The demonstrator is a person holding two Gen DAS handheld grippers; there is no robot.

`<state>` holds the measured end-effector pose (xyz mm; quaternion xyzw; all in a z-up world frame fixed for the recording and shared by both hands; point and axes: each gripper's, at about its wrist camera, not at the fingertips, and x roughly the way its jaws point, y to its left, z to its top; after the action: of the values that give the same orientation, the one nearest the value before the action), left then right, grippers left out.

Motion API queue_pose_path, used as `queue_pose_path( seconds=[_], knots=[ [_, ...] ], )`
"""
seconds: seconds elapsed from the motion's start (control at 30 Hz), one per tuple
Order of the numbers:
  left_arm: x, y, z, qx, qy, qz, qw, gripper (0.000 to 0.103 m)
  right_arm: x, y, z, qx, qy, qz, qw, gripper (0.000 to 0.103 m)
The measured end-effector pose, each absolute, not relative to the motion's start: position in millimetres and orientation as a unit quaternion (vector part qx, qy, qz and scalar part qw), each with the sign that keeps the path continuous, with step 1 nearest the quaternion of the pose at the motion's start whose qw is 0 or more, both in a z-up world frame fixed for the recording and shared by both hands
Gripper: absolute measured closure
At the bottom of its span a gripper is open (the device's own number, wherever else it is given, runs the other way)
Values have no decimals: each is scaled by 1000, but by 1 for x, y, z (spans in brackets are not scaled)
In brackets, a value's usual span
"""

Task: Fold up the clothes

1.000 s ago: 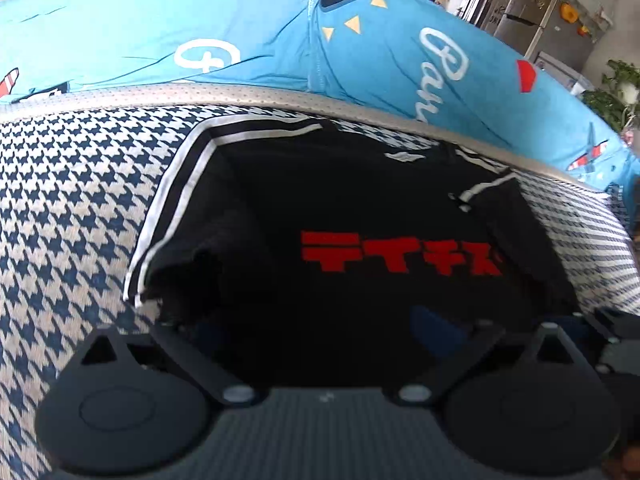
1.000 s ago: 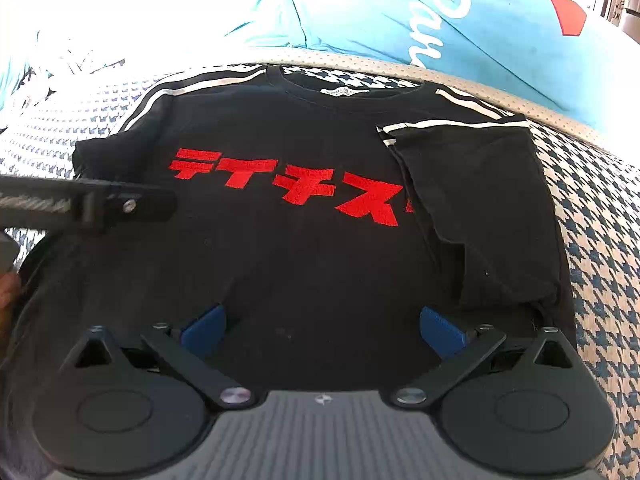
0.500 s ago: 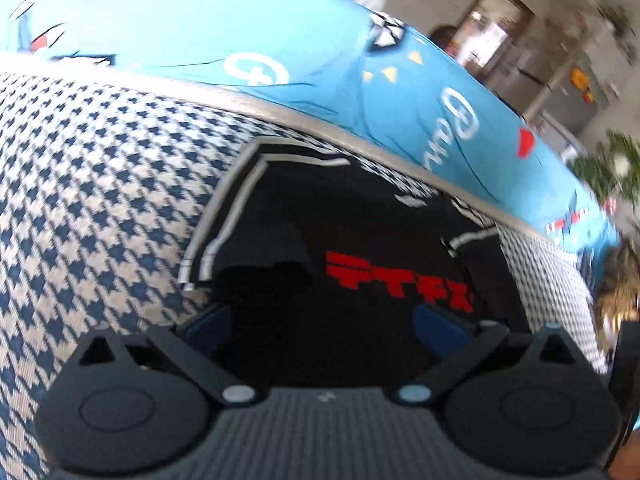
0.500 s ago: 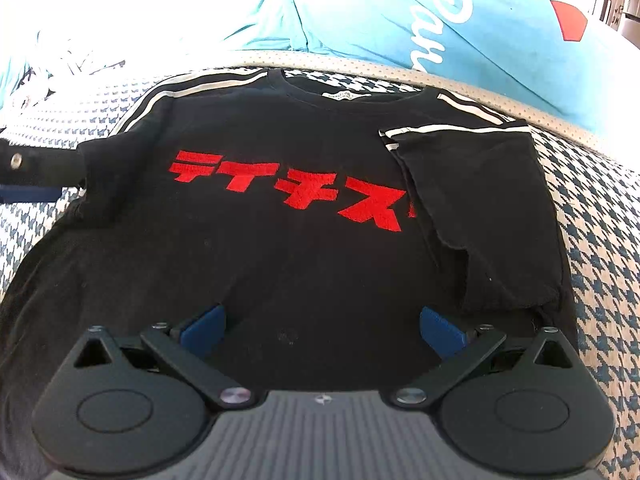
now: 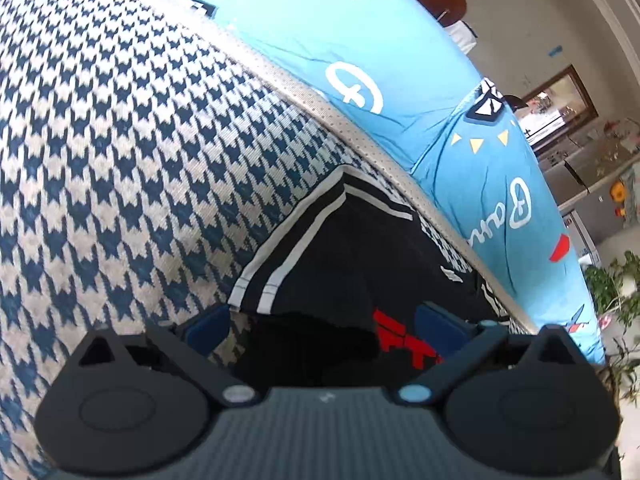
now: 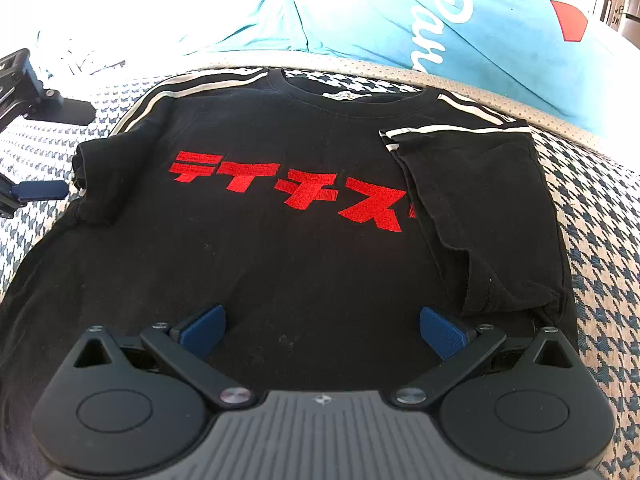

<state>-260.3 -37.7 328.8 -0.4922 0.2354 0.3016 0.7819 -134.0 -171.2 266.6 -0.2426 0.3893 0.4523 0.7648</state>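
Note:
A black T-shirt (image 6: 280, 264) with red lettering lies face up on the houndstooth cover (image 6: 600, 216). Its right sleeve (image 6: 480, 216) is folded inward over the body. The left sleeve (image 6: 96, 176), with white stripes, lies spread out to the side. My left gripper (image 5: 324, 328) is open, and the left sleeve's hem (image 5: 280, 276) sits just ahead, between its blue pads. In the right wrist view the left gripper (image 6: 56, 150) shows at the left edge beside that sleeve. My right gripper (image 6: 322, 330) hovers open over the shirt's lower body, holding nothing.
A light blue cushion (image 6: 460, 20) with white script runs along the back edge, behind the collar. Houndstooth cover (image 5: 120, 160) stretches wide to the left of the shirt. A green plant (image 5: 612, 292) and kitchen furniture stand beyond the right end.
My left gripper has swung out to the left, from over the shirt's body to the left sleeve's hem, and has tilted. The right gripper and the shirt have stayed put.

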Motion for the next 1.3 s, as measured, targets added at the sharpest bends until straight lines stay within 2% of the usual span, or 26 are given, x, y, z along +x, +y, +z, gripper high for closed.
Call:
queue_pose_path(
  seconds=[0.4, 0.5, 0.6, 0.67, 0.7, 0.77, 0.93, 1.13, 1.3],
  knots=[
    [-249, -38, 318, -539, 217, 296, 758, 0, -133, -171, 267, -242, 389, 452, 766, 0],
    [-248, -36, 319, -544, 205, 306, 754, 3, -133, -171, 266, -242, 388, 452, 766, 0],
    [-246, -34, 319, -541, 200, 318, 752, 18, -133, -170, 266, -242, 388, 452, 766, 0],
    [-245, -33, 319, -539, 197, 327, 751, 33, -133, -170, 266, -242, 388, 452, 766, 0],
    [-247, -32, 319, -538, 195, 330, 751, 35, -134, -170, 266, -242, 388, 452, 766, 0],
    [-245, -31, 320, -529, 196, 337, 754, 48, -133, -170, 266, -242, 388, 453, 765, 0],
    [-242, -28, 326, -502, 201, 367, 757, 68, -134, -170, 266, -242, 390, 452, 765, 0],
    [-239, -21, 336, -451, 212, 406, 766, 81, -135, -171, 266, -241, 391, 453, 764, 0],
    [-232, -16, 352, -407, 205, 402, 794, 82, -135, -172, 264, -240, 389, 454, 765, 0]
  ],
)
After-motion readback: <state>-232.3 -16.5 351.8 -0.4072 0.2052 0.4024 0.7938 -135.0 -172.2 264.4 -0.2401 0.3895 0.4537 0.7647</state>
